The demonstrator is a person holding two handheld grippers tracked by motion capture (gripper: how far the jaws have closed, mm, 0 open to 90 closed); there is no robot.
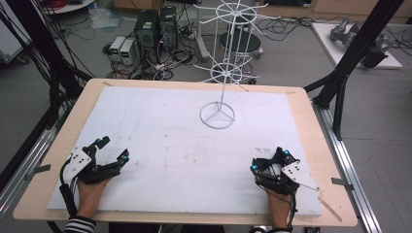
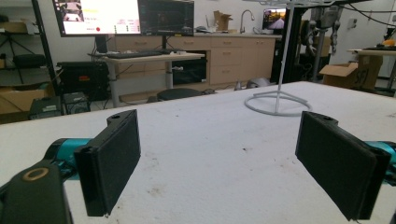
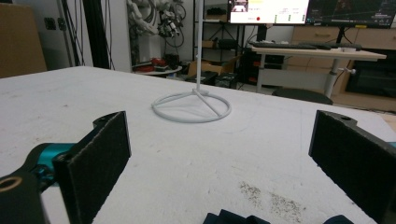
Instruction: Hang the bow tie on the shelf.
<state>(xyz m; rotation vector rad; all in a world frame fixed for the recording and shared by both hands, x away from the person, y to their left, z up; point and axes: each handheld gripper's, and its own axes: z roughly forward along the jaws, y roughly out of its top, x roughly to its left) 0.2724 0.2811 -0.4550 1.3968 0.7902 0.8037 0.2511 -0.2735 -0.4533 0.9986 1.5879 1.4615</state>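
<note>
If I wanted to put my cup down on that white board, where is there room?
Nearly anywhere. The white board is bare between the left gripper and the right gripper, both open and holding nothing, and across its far left. The crowded spot is far right of centre, where the white wire stand rises, its arms spreading overhead.

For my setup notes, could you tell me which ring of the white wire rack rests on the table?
The plain bottom ring with three spokes; both spoked wheels sit higher up the pole.
</note>
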